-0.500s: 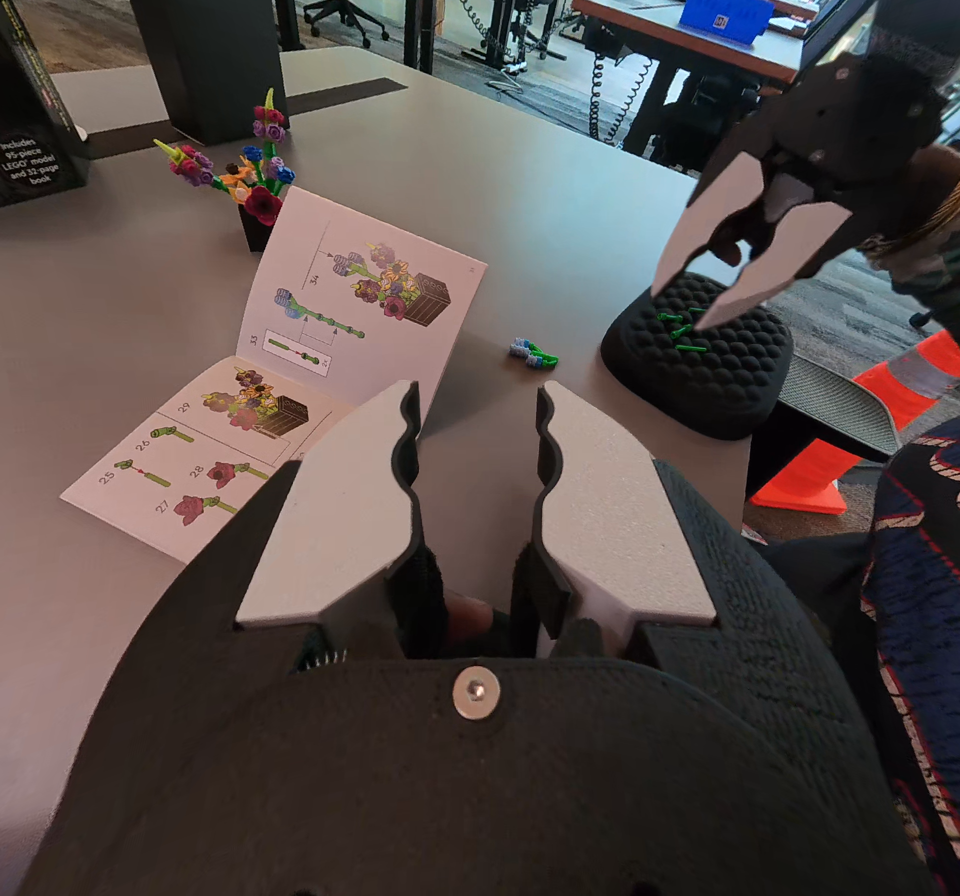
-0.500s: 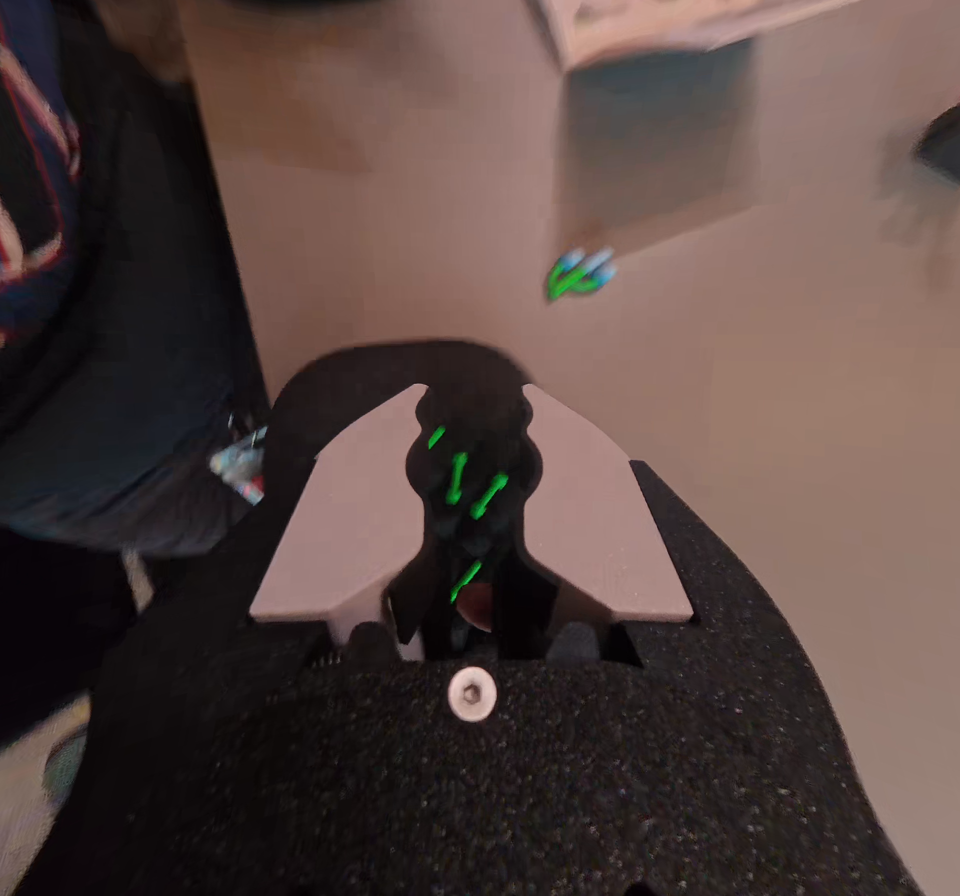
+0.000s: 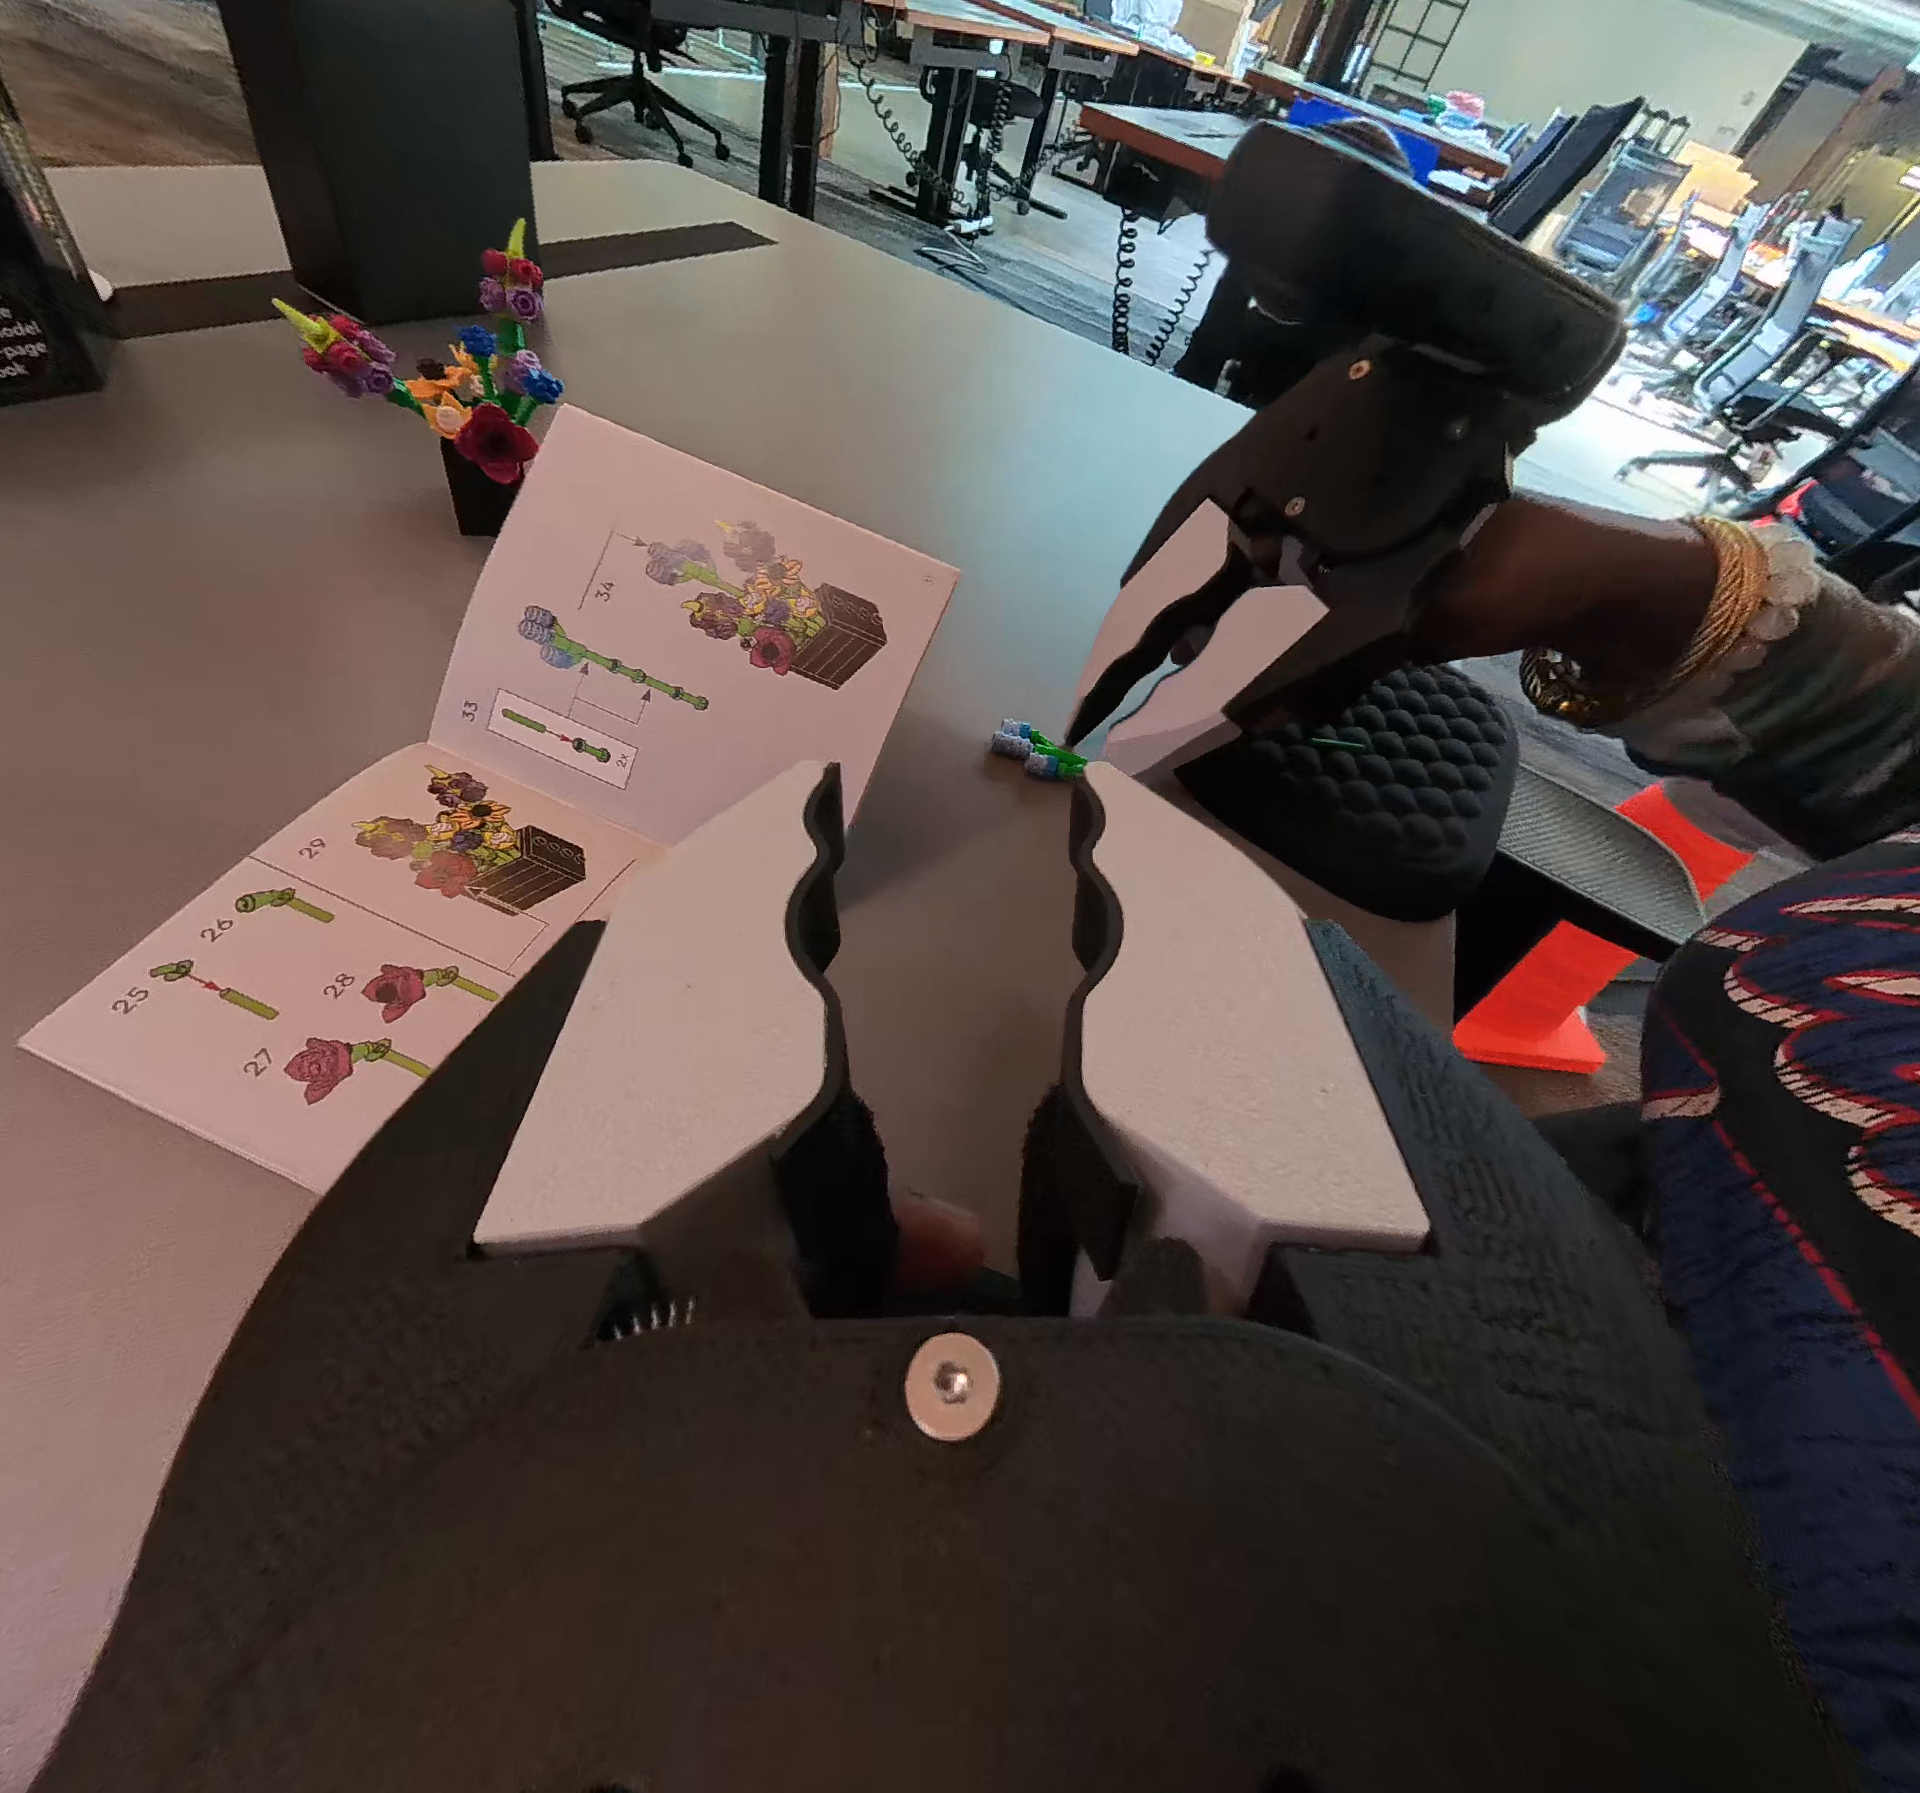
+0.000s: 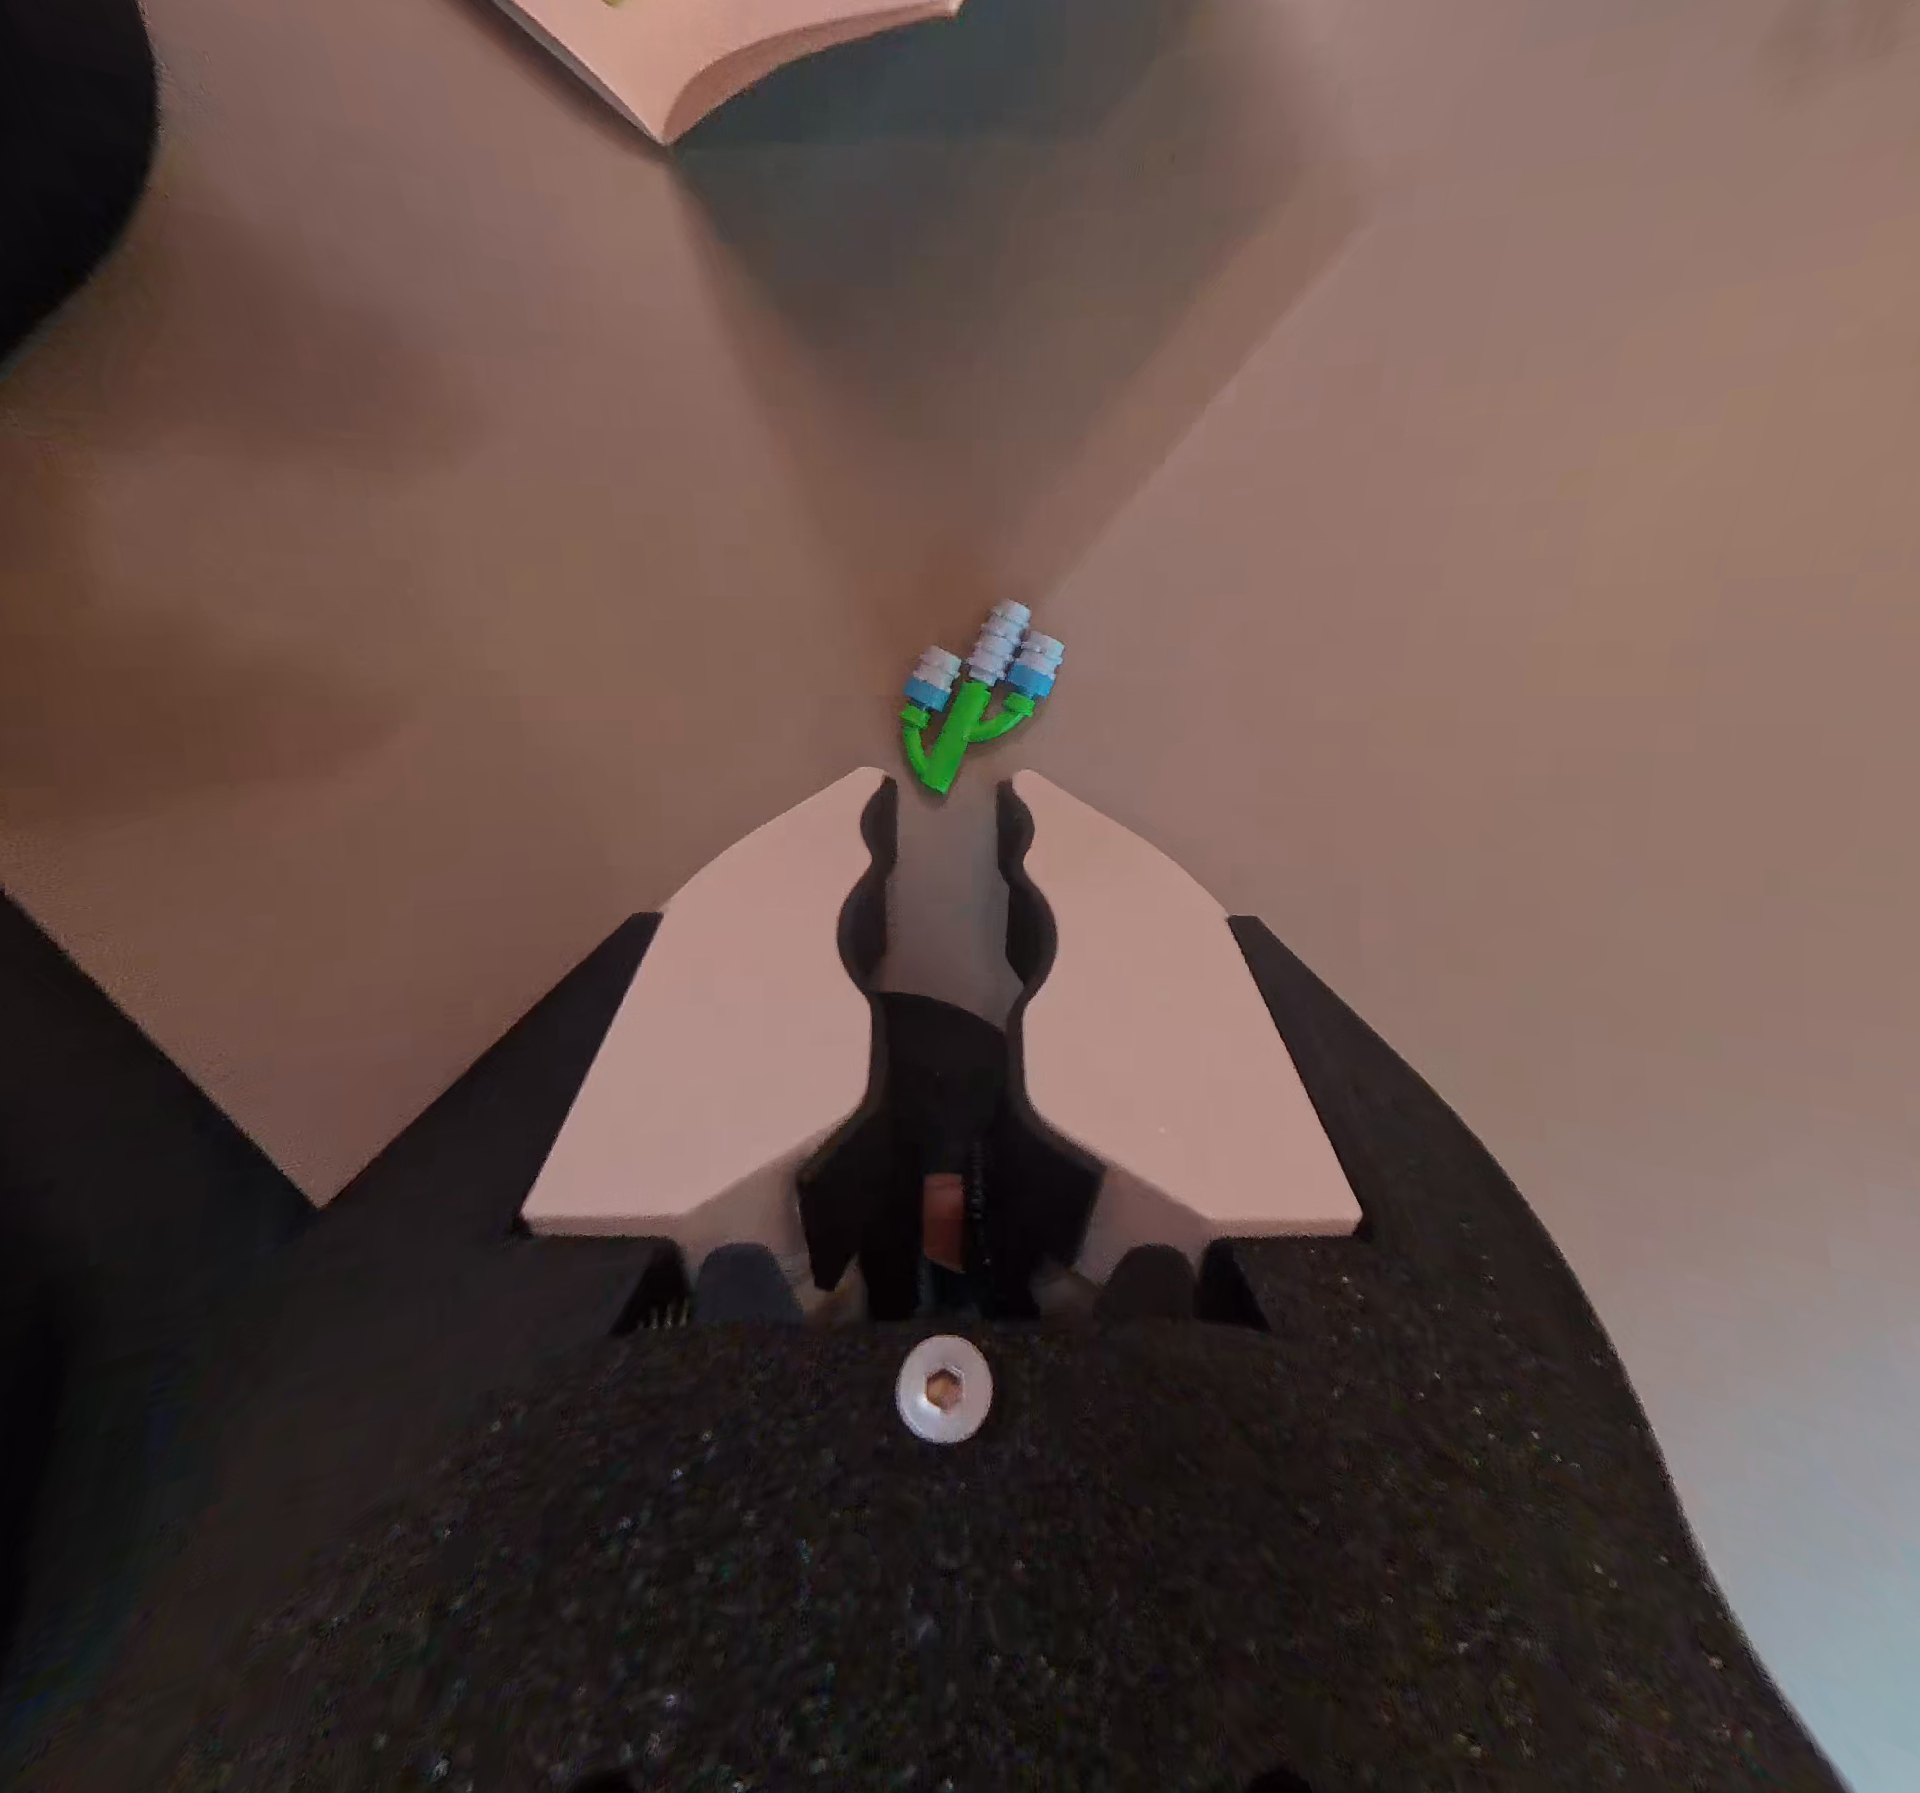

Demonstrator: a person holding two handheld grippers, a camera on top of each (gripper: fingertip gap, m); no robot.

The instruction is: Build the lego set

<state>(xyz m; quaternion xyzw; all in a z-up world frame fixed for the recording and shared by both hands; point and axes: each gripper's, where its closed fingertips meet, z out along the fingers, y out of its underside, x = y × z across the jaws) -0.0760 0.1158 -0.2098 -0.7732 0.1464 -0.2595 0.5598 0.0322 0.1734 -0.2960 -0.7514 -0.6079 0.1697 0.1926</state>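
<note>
Just ahead of the right gripper — jaws parted — lies the flower sprig.

Two hand-held grippers were in view: the left hand-held gripper at 6 o'clock and the right hand-held gripper at 3 o'clock; one table carried everything; one open instruction booklet lay at 9 o'clock; one finished flower bouquet in its black pot stood at 11 o'clock; one loose sprig had one green stem and three blue-and-white buds; one black dimpled pad sat at 3 o'clock; two dark boxes stood at the far edge.
</note>
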